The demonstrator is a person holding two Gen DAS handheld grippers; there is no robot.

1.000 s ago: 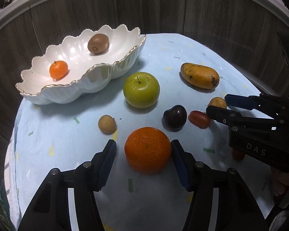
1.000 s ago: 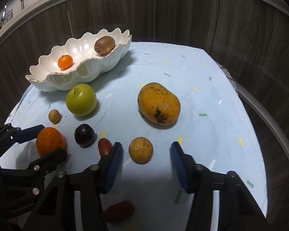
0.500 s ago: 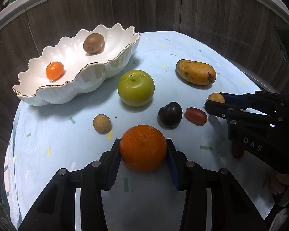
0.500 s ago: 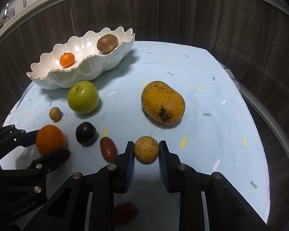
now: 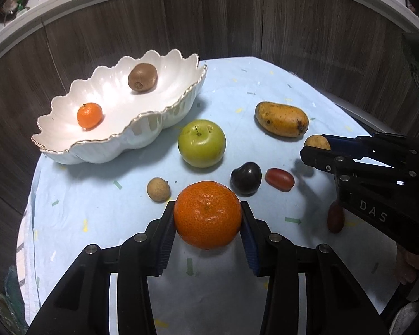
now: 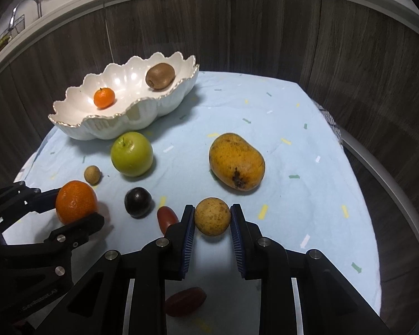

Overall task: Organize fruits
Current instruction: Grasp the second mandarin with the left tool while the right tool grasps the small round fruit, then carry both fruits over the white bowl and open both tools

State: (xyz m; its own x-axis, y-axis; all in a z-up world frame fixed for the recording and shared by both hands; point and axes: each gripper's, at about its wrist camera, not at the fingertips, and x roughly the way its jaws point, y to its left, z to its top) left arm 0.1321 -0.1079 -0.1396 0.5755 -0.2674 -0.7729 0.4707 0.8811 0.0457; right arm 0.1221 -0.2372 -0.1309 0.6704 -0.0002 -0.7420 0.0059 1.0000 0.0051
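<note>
My left gripper (image 5: 208, 217) is shut on a large orange (image 5: 208, 214), lifted just off the cloth; it also shows in the right wrist view (image 6: 76, 201). My right gripper (image 6: 212, 217) is shut on a small round yellow-brown fruit (image 6: 212, 216), also seen from the left wrist (image 5: 317, 142). A white scalloped bowl (image 5: 142, 136) at the back left holds a small mandarin (image 5: 89, 115) and a kiwi (image 5: 142, 77). On the cloth lie a green apple (image 5: 202, 143), a mango (image 5: 282, 119), a dark plum (image 5: 246, 178), a red oblong fruit (image 5: 279, 179) and a small tan fruit (image 5: 158, 189).
A second red oblong fruit (image 6: 185, 301) lies near the front edge under my right gripper. The table (image 6: 307, 139) has a light blue cloth and stands against dark wood-panel walls. Its right edge (image 6: 377, 178) drops off close by.
Both grippers closed on their fruits, the left on the orange and the right on the small yellow-brown fruit. Both fruits have risen slightly off the cloth.
</note>
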